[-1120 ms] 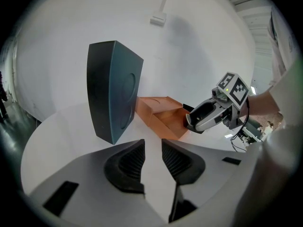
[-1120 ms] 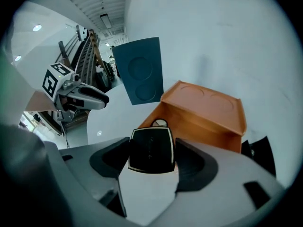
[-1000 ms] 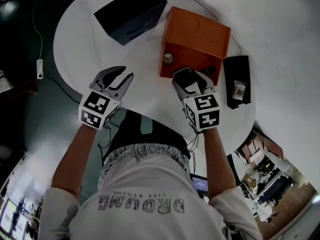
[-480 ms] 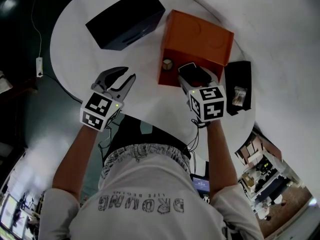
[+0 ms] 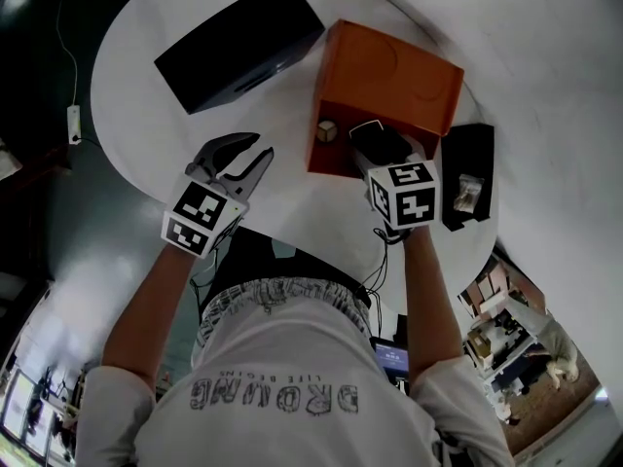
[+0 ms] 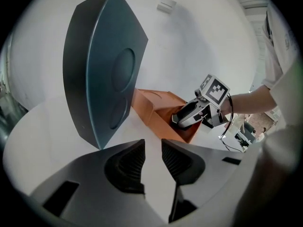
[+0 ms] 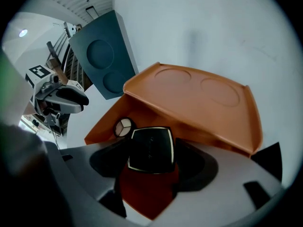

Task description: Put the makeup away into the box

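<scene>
The orange box [image 5: 389, 76] looks matt and smooth, like moulded card or plastic. The dark box [image 5: 238, 45] on the smooth white desk [image 5: 136, 95] is equally dull. The compact [image 7: 151, 149] is glossy black with a pale shiny rim, and the left tongs [image 6: 152, 150] are matt grey plastic with ribbed pads [image 6: 132, 162].

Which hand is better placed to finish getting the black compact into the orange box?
Right. The right tool is shut on the black compact, held at the opening of the orange box. The left tool is open and empty, over the bare table beside the box.
</scene>
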